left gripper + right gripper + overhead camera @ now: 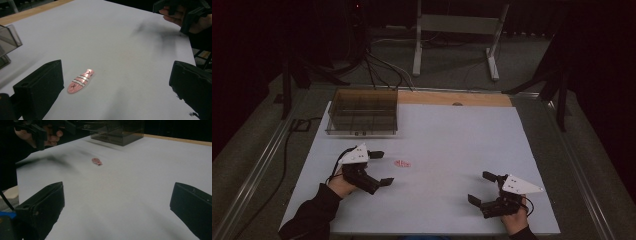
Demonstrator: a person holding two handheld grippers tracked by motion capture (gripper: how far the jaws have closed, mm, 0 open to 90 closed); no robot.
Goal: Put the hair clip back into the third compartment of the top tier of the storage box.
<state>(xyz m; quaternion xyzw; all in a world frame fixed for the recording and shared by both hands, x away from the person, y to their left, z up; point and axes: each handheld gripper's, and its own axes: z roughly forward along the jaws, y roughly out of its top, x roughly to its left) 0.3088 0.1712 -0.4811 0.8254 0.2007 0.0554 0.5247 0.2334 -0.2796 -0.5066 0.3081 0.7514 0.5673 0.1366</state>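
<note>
While both jaws gape, left tool [381, 168] sits near pink fish lure [402, 163].

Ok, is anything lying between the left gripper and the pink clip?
Nothing. In the left gripper view only bare white sheet lies between the open left gripper and the pink clip; the high view agrees.

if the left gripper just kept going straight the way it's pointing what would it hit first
Probably the pink clip. It lies flat on the white sheet just ahead of the open left gripper, nearer one jaw than centred, so it might slip past. Depth is hard to judge.
</note>
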